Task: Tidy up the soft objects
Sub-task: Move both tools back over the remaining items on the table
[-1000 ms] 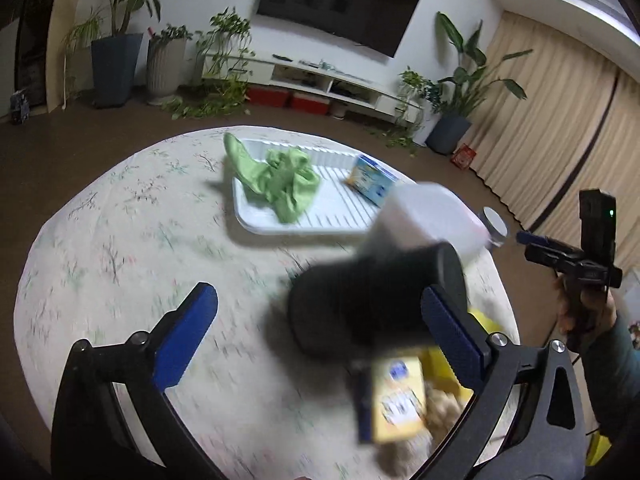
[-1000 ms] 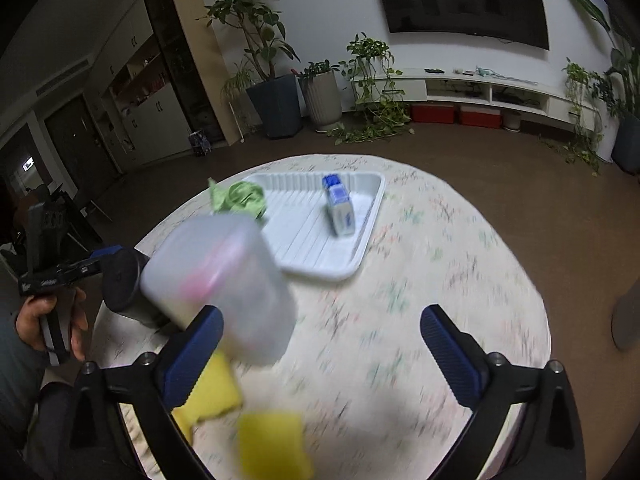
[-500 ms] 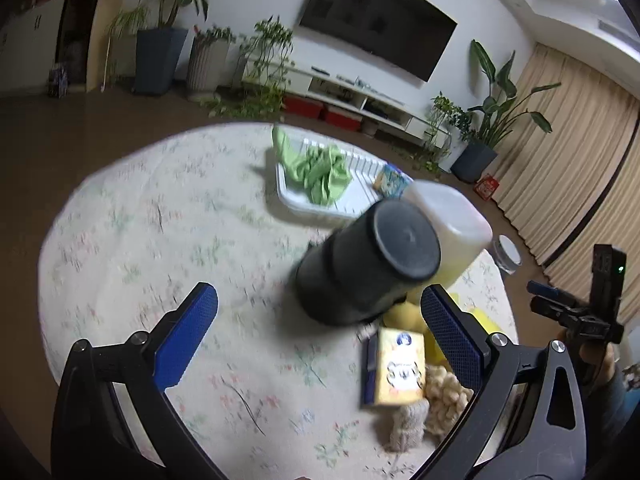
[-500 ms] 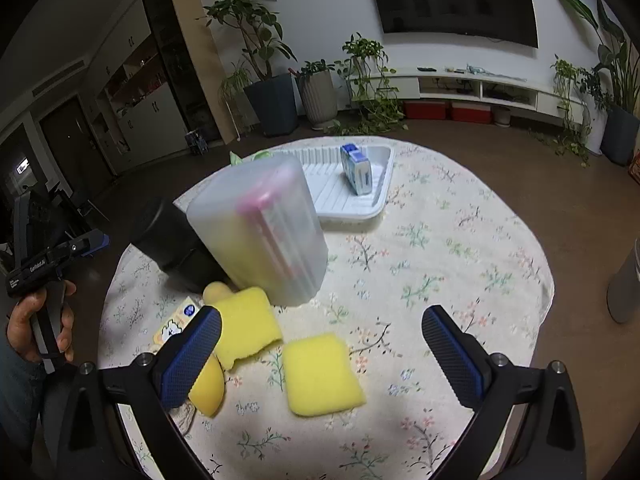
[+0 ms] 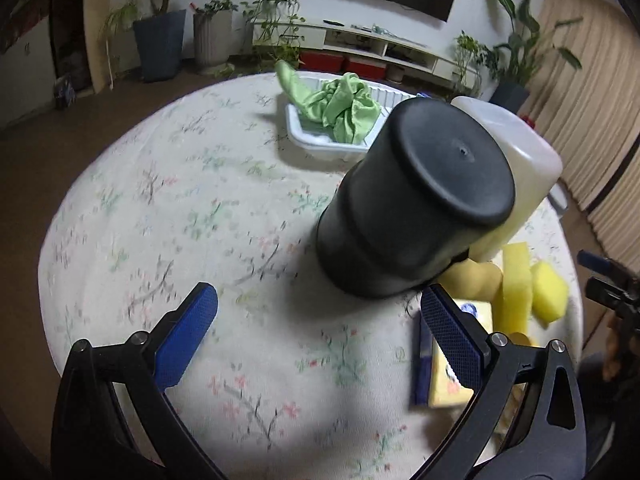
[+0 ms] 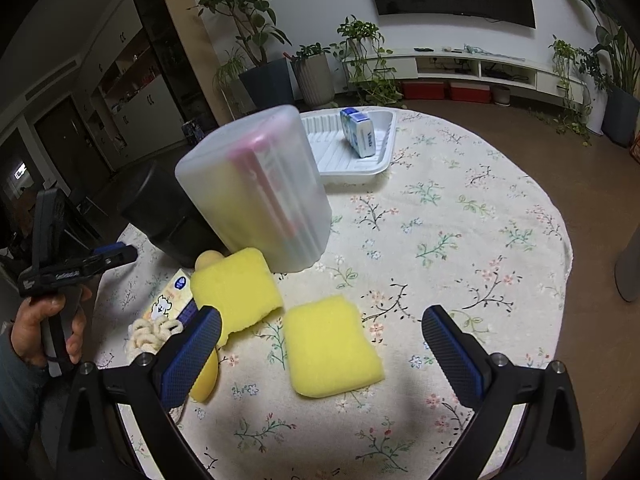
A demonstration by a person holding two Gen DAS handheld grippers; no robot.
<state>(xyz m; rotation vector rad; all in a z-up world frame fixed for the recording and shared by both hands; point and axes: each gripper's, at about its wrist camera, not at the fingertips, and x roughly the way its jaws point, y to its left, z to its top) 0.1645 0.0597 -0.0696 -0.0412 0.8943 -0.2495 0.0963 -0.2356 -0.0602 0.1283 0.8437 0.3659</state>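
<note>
White tray [image 5: 308, 142] at 12 o'clock holds green cloth [image 5: 340, 106] and tissue pack [image 6: 360, 136]. Both the left gripper [image 5: 320, 332] and the right gripper [image 6: 320, 344] are spread, empty. Yellow sponge [image 6: 330, 346] lies at right gripper's 12; bare tablecloth [image 6: 480, 216] toward 2 o'clock edge.

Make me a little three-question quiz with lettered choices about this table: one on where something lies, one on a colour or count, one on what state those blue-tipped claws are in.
1. Where does the green cloth lie?
A. In the white tray
B. Under the black container
C. On the floor

2. What colour are the flat sponges near the right gripper?
A. Pink
B. Yellow
C. Grey

3. What state is the left gripper in?
A. Shut on the cloth
B. Shut on a sponge
C. Open, holding nothing

Answers:
1. A, the cloth is bunched in the tray, with one end over its rim.
2. B, both flat sponges on the flowered tablecloth are bright yellow.
3. C, its blue pads stand wide apart with only tablecloth between them.
</note>
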